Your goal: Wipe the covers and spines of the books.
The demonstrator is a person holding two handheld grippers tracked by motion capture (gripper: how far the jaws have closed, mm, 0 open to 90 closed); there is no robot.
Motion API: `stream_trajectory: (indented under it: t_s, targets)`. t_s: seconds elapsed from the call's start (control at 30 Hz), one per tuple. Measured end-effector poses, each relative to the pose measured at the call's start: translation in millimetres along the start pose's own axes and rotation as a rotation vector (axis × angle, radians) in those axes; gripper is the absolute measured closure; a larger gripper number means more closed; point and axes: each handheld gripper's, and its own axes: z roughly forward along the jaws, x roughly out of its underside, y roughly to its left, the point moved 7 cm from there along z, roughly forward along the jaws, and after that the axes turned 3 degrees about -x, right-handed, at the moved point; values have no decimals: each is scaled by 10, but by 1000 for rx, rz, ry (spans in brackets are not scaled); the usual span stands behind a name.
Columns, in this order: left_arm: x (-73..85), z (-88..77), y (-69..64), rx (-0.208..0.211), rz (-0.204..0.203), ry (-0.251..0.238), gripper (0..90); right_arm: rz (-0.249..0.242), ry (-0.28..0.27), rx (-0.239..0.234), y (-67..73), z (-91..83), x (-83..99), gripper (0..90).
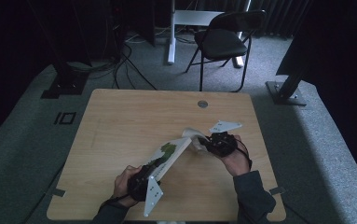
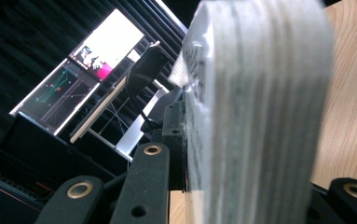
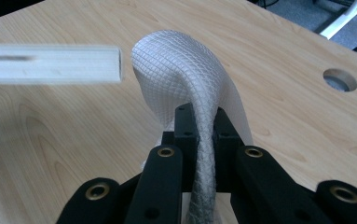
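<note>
At a pale wooden table (image 1: 120,121), the left gripper (image 1: 141,179) is clamped on the near end of a flat white board with a green-and-black print on its face (image 1: 167,156); in the left gripper view its jaws pinch the board's layered grey-white edge (image 2: 255,116), which rises tilted off the tabletop. The board's long axis runs from that gripper up and to the right, its far end reaching toward the right hand. There the right gripper (image 1: 216,142) is closed on a white, quilted paper towel (image 1: 194,136), and the right gripper view shows the towel (image 3: 185,79) squeezed between the jaws and arching forward over them, with the board's end (image 3: 50,64) just to its left, near but apart. The towel-bearing gripper is the nearer tool to the board's far end, so a wipe along the face would likely travel down the long axis toward the left gripper. Nothing lies between towel and board. Beyond the table stand a black folding chair (image 1: 225,39) and a round cable hole (image 1: 202,103), both well apart from the work.
</note>
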Motion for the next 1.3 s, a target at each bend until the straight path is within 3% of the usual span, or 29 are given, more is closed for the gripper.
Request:
stream_trajectory:
  t_s: [0.53, 0.9, 1.3]
  targets:
    - [-2, -2, 18, 3, -19, -2, 778, 66, -15, 30, -119, -50, 280, 846]
    - [-2, -1, 30, 13, -47, -8, 778, 84, 13, 93, -204, -29, 522, 846]
    - [6, 3, 54, 27, -90, -18, 778, 119, 39, 115, -282, -10, 780, 846]
